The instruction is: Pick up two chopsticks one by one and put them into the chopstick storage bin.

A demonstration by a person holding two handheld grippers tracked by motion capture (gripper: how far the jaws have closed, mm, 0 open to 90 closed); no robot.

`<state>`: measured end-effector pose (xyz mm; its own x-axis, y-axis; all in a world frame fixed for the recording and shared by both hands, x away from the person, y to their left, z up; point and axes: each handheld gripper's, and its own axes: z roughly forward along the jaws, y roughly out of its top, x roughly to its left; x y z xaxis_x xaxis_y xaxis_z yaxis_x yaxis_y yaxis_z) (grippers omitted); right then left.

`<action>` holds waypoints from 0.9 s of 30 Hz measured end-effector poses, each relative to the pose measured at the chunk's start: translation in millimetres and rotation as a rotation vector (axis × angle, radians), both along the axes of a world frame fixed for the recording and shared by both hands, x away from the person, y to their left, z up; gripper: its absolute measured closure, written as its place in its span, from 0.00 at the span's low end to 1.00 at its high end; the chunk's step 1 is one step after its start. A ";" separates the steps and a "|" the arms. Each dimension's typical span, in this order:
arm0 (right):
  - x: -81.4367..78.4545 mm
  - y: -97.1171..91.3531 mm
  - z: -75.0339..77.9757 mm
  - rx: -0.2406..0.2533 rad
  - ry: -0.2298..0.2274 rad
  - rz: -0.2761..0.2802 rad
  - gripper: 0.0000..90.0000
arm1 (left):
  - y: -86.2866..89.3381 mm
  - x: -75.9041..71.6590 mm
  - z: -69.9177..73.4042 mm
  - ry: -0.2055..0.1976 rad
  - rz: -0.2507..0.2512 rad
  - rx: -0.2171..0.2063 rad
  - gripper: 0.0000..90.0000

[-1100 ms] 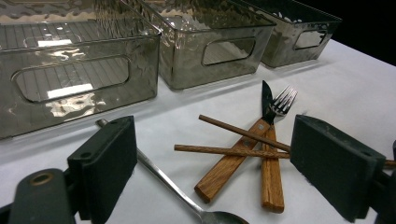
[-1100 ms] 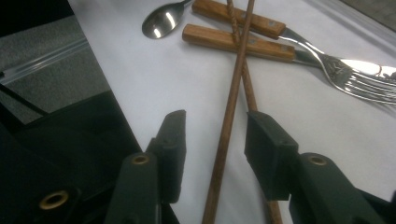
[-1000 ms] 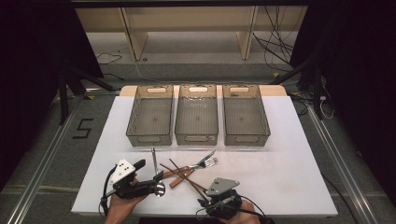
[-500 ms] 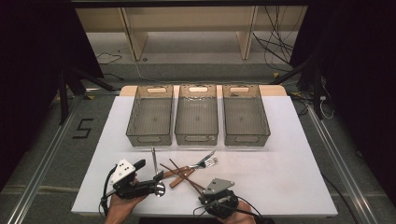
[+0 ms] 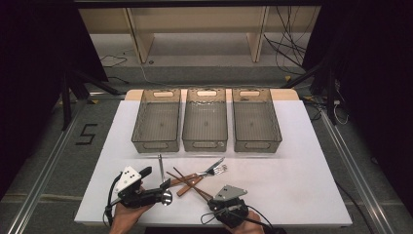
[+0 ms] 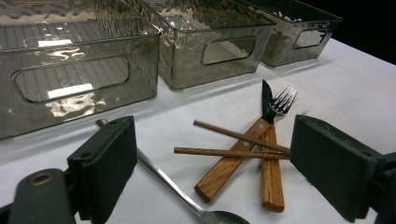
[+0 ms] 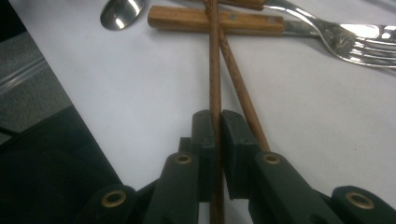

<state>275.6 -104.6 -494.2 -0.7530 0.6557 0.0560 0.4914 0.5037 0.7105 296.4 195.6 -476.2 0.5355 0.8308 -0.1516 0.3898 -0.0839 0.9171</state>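
Since the earlier picture, the right gripper (image 5: 210, 197) has been closing its fingers (image 7: 205, 140), and now they pinch one chopstick (image 7: 214, 70) between them near its end. The hand itself has hardly shifted, and the cutlery pile looks the same as it did before. The pinched chopstick lies on the white surface (image 5: 292, 175) at the near edge, and it runs from the fingers up toward the pile. A second chopstick (image 7: 243, 100) lies just beside it and crosses it a little farther up. Both pass over the wooden handle of a knife (image 7: 187, 19). A fork (image 7: 345, 39) and a spoon (image 7: 119, 11) rest close by. The left gripper (image 5: 165, 187) sits in the same spot as before, with its fingers (image 6: 105, 163) spread wide and nothing between them but the surface. In the left gripper view the spoon's long handle (image 6: 163, 177) runs past the left finger. Behind the pile stand three clear grey bins in a row: the left bin (image 5: 157, 122), the middle bin (image 5: 205, 121) and the right bin (image 5: 255, 121). They stand side by side with small gaps. All three bins have nothing inside, and you can see their ribbed floors.
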 end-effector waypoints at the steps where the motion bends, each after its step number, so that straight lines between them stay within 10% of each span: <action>1: -0.6 -1.7 3.8 0.020 -0.014 -0.004 0.94 | 0.0 0.1 0.0 0.001 0.001 0.000 0.16; 14: 4.5 -11.9 27.4 0.119 -0.103 0.008 0.94 | -10.3 -0.9 8.7 0.048 -0.023 -0.053 0.16; 27: 7.0 -2.0 46.0 0.182 -0.213 0.038 0.94 | -58.6 5.2 31.7 0.157 -0.174 -0.166 0.20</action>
<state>282.7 -106.6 -448.1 -0.7842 0.6205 0.0077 0.3044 0.3739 0.8761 301.6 137.0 -444.5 0.6271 0.6854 -0.3700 0.5208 -0.0157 0.8535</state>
